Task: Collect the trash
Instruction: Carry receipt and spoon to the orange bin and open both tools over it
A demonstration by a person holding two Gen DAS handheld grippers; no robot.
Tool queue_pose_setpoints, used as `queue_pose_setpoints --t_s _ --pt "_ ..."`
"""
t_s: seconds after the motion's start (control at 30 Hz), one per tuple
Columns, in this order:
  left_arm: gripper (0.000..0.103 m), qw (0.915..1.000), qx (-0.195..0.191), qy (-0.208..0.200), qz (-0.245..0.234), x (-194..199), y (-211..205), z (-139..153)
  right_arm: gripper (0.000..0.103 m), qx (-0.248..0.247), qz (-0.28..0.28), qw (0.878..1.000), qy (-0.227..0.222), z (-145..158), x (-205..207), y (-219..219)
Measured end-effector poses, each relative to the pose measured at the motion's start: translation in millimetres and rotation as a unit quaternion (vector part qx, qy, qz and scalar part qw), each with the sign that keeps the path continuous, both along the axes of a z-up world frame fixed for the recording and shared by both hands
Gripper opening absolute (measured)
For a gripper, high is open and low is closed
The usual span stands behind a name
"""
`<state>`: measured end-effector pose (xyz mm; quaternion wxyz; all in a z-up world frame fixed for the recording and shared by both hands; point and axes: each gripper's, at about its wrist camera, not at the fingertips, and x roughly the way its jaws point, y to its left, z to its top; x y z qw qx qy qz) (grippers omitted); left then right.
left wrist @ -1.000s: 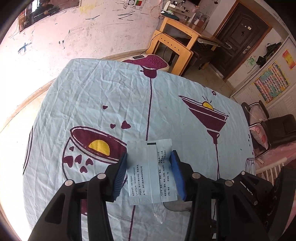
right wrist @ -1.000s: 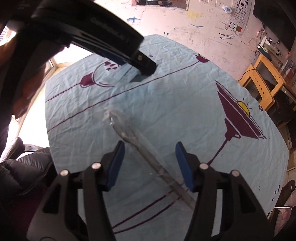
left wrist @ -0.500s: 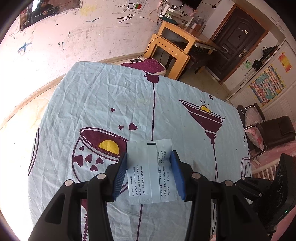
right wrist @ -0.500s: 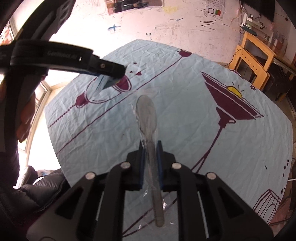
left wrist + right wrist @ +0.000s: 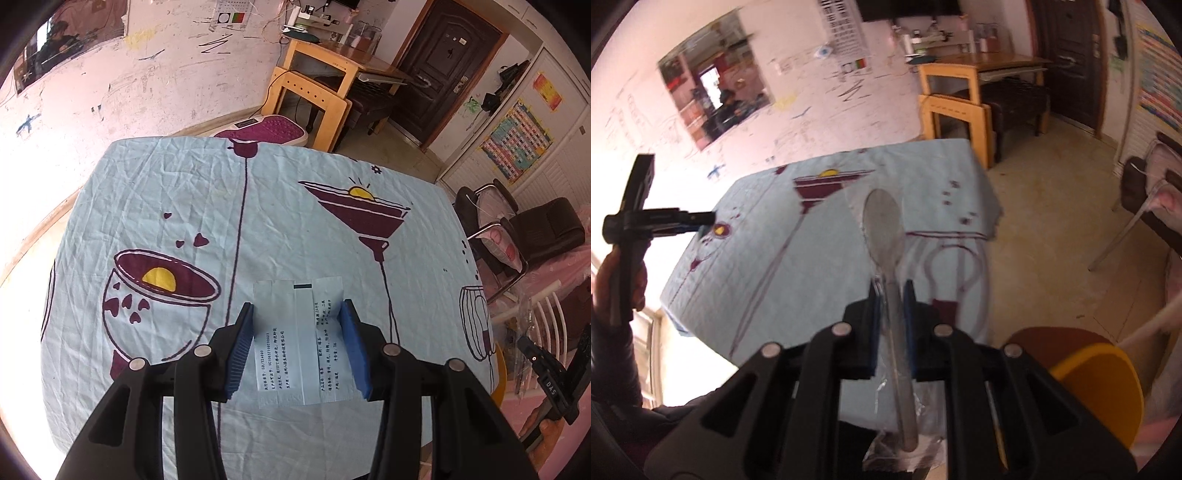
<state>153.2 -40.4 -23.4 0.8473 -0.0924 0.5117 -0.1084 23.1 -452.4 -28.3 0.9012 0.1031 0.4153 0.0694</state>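
In the left wrist view my left gripper (image 5: pixel 297 341) is shut on a pale blue printed packet (image 5: pixel 301 341), its blue pads pressing both side edges, held above the light blue tablecloth (image 5: pixel 295 214). In the right wrist view my right gripper (image 5: pixel 892 295) is shut on a clear plastic spoon in a see-through wrapper (image 5: pixel 882 229), bowl pointing away, handle running back between the fingers. The spoon hangs over the table's near edge. The left gripper (image 5: pixel 701 221) shows at the far left of that view, held by a hand (image 5: pixel 617 280).
The tablecloth (image 5: pixel 820 236) carries dark red glass and bowl prints. A yellow round bin rim (image 5: pixel 1108 384) sits low right, off the table. A wooden desk (image 5: pixel 321 74), a dark door (image 5: pixel 447 59) and dark chairs (image 5: pixel 535 229) stand beyond the table.
The right gripper closed on the wrapped spoon, lifted it off the cloth and swung and rolled toward the table's edge. The left gripper rose slightly, still holding the packet.
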Motion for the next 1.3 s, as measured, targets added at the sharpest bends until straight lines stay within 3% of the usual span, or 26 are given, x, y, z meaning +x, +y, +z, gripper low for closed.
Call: queue_pose_setpoints --t_s 0.13,0.23,0.4,0.57,0.9,0.93,0.97,1.03,1.3 --pt "0.044 0.9998 0.013 -0.004 -0.018 -5 -25 4 0.012 -0.006 -0.121 0.992 0.031 -39 -44 -83" --pt "0.044 0.9992 0.024 -0.006 -0.032 -8 -47 6 0.012 -0.013 -0.179 0.982 0.062 -74 -65 -122" --pt "0.044 0.9972 0.041 -0.008 -0.062 -16 -93 11 0.012 -0.032 -0.205 0.972 0.106 -123 -72 -145" --pt "0.044 0.9932 0.053 -0.013 -0.102 -31 -146 16 0.012 -0.026 -0.205 0.971 0.117 -148 -73 -155" --pt "0.044 0.9767 0.061 -0.02 -0.205 -71 -261 19 0.013 -0.058 -0.204 0.969 0.126 -161 -74 -153" --pt "0.044 0.9743 0.061 -0.02 -0.216 -75 -272 19 0.022 -0.062 -0.204 0.969 0.124 -161 -75 -152" --pt "0.044 0.9721 0.06 -0.02 -0.226 -79 -282 18 0.04 -0.066 -0.204 0.969 0.121 -160 -75 -152" --pt "0.044 0.9667 0.059 -0.019 -0.248 -90 -306 17 0.055 -0.069 -0.202 0.97 0.117 -160 -76 -152" --pt "0.044 0.9433 0.058 -0.01 -0.327 -129 -391 -3 0.055 -0.114 -0.228 0.963 0.09 -140 -86 -157"
